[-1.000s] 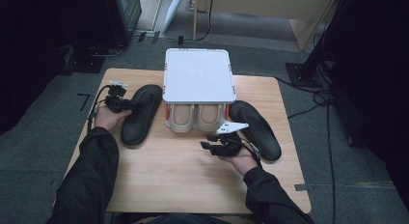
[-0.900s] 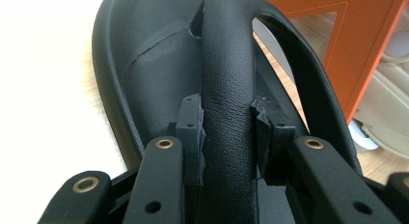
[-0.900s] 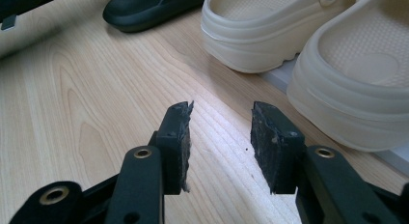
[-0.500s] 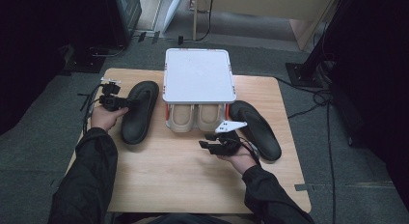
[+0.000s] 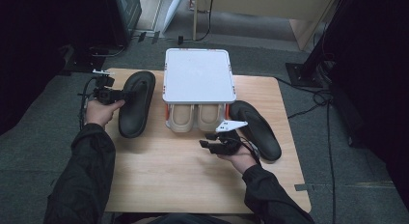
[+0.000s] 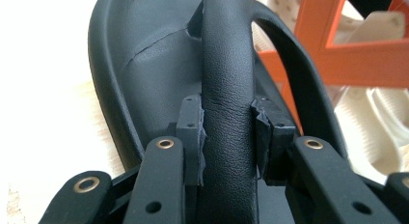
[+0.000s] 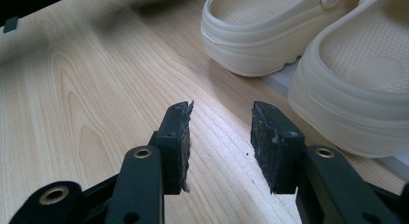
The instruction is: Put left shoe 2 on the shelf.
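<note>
A pale wooden surface (image 5: 159,180) stands on grey carpet, seen from above the person seated at its near edge. At its far middle sits a white-topped rack (image 5: 198,75) with an orange frame, and under its top a pair of cream clogs (image 5: 197,117) stands side by side, heels toward the person. A black flip-flop (image 5: 136,104) lies to the left of the rack, its length running roughly front to back; a second black flip-flop (image 5: 255,130) lies to the right of the rack, angled toward the surface's right edge. The person's dark-sleeved forearms enter from the bottom. The left hand-held gripper (image 5: 115,94) is at the left flip-flop's outer edge, and its own view shows its jaws clenched on the sandal's black strap (image 6: 226,103), a pad pressed against either side, with the orange frame and cream clogs beyond. The right hand-held gripper (image 5: 208,140) hovers over bare wood just in front of the clogs and beside the right flip-flop; its jaws stand apart, released, with nothing between the two worn pads (image 7: 179,137).
</note>
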A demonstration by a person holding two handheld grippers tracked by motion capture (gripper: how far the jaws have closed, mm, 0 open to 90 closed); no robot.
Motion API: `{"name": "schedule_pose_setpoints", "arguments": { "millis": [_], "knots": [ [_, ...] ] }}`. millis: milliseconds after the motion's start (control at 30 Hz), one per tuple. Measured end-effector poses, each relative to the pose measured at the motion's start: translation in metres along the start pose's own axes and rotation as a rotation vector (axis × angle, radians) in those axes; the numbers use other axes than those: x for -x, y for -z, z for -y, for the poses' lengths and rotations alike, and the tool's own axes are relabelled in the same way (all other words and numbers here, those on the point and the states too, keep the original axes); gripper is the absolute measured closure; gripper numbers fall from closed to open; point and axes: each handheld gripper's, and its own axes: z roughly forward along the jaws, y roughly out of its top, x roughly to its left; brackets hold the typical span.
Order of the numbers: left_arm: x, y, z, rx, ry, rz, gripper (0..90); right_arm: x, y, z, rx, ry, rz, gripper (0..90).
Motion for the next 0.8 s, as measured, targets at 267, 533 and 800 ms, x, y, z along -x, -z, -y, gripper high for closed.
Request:
{"name": "schedule_pose_setpoints", "arguments": {
  "millis": [267,533,800],
  "knots": [
    [0.012,0.014,-0.022,-0.008,-0.016,-0.033,68.5,-0.002,-0.004,-0.001,-0.008,0.009,-0.01,59.0],
    [0.031,0.028,-0.052,0.0,-0.028,-0.047,68.5,-0.005,-0.009,-0.003,-0.017,0.024,-0.027,59.0],
    [0.057,0.03,-0.083,-0.005,-0.043,-0.043,68.6,-0.004,-0.01,-0.004,-0.018,0.024,-0.024,59.0]
  ]
}}
